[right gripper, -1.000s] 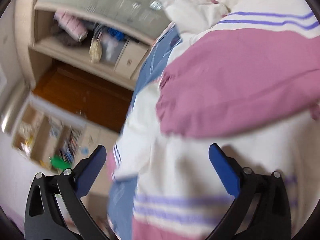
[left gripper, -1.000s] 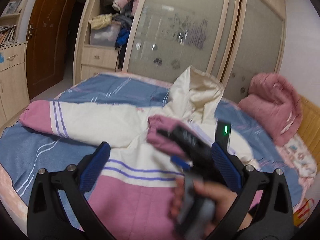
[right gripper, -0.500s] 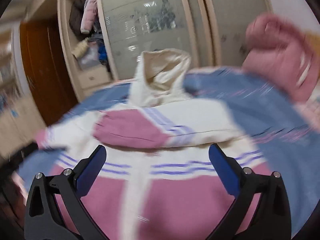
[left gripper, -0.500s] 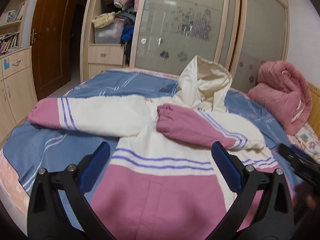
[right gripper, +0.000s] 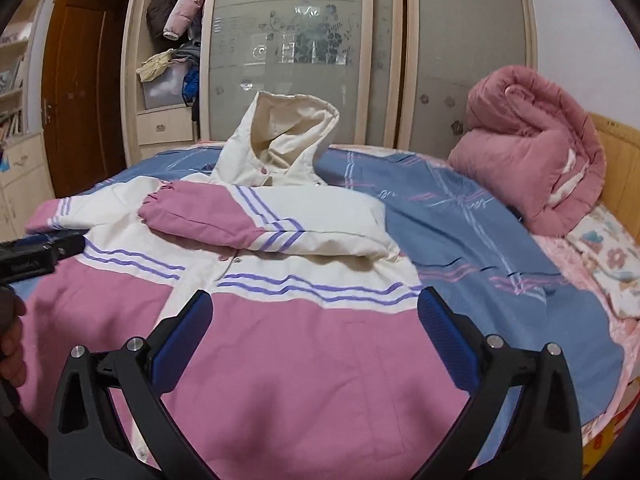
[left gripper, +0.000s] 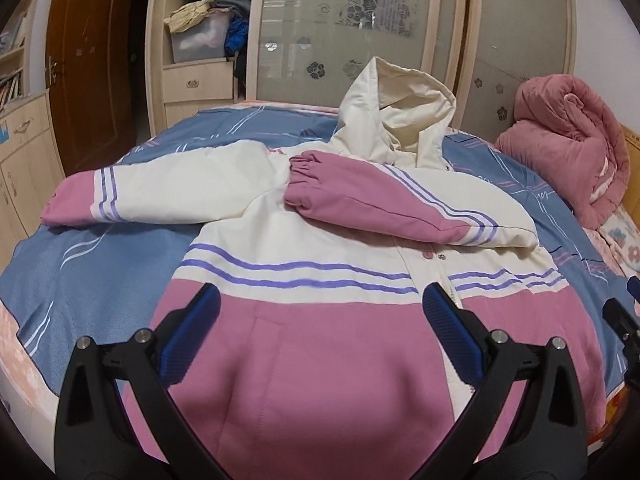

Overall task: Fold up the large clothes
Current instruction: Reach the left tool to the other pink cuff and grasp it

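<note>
A large pink and cream hooded jacket (left gripper: 312, 264) with purple stripes lies front up on the bed; it also shows in the right wrist view (right gripper: 280, 320). Its right sleeve (left gripper: 384, 208) is folded across the chest. Its left sleeve (left gripper: 160, 192) lies stretched out to the left. The cream hood (left gripper: 400, 120) stands up at the far end. My left gripper (left gripper: 320, 320) is open and empty above the jacket's pink hem. My right gripper (right gripper: 312, 320) is open and empty above the hem too, further right.
The bed has a blue striped sheet (left gripper: 80, 264). A rolled pink quilt (right gripper: 532, 160) lies at the right by the wooden headboard. A wardrobe with frosted sliding doors (left gripper: 360, 32) and open shelves of clothes stands behind the bed. A brown door (left gripper: 88, 60) is at the left.
My right gripper let go of the right sleeve, which now lies across the chest, and drew back to the hem. My left gripper has drawn back and sits lower.
</note>
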{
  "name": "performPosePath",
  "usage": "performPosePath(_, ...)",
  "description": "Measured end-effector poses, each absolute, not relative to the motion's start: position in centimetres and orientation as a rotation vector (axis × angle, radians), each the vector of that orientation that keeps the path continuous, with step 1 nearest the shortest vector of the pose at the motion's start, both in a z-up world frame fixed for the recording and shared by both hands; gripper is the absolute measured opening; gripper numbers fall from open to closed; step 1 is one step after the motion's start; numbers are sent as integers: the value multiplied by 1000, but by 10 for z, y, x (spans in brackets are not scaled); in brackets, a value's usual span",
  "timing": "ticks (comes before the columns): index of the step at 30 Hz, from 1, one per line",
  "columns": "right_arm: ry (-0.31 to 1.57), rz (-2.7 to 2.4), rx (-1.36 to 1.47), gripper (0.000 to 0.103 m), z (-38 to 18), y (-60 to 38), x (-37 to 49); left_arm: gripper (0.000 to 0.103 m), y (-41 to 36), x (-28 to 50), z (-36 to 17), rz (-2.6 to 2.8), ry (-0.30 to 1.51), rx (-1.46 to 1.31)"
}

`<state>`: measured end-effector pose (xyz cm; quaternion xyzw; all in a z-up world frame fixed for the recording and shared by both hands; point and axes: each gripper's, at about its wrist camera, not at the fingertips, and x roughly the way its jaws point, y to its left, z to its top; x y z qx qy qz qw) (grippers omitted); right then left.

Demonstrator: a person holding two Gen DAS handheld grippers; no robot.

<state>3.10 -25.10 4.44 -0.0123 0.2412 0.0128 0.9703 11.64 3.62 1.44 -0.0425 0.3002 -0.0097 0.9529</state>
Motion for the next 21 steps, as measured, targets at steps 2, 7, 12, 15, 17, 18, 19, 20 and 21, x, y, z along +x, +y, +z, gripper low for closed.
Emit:
performPosePath(2, 472, 18, -29, 102, 46, -253, 29, 101, 33, 116, 16, -24, 603, -84)
performPosePath(7, 487, 19, -22, 102, 44, -257, 30, 101, 30, 118, 18, -28, 603, -91)
performPosePath(12, 492, 27, -20, 102, 42, -256, 30, 101, 35, 124, 20, -63, 628, -128)
performPosePath(15, 503, 45, -2, 102, 40, -255, 33, 101, 65, 135, 28, -165, 659, -281)
performPosePath(17, 514, 57, 13, 102, 38, -255, 36, 101, 110, 148, 29, -214, 680, -493)
performPosePath(18, 521, 65, 20, 102, 36, -255, 38, 101, 130, 151, 28, -217, 676, -577)
performPosePath(19, 528, 72, 24, 102, 35, -254, 40, 101, 154, 155, 26, -214, 666, -665)
performPosePath(20, 531, 78, 26, 102, 34, -254, 42, 101, 188, 158, 23, -202, 644, -774)
performPosePath(21, 534, 86, 28, 102, 32, -252, 43, 101, 209, 160, 20, -196, 624, -836)
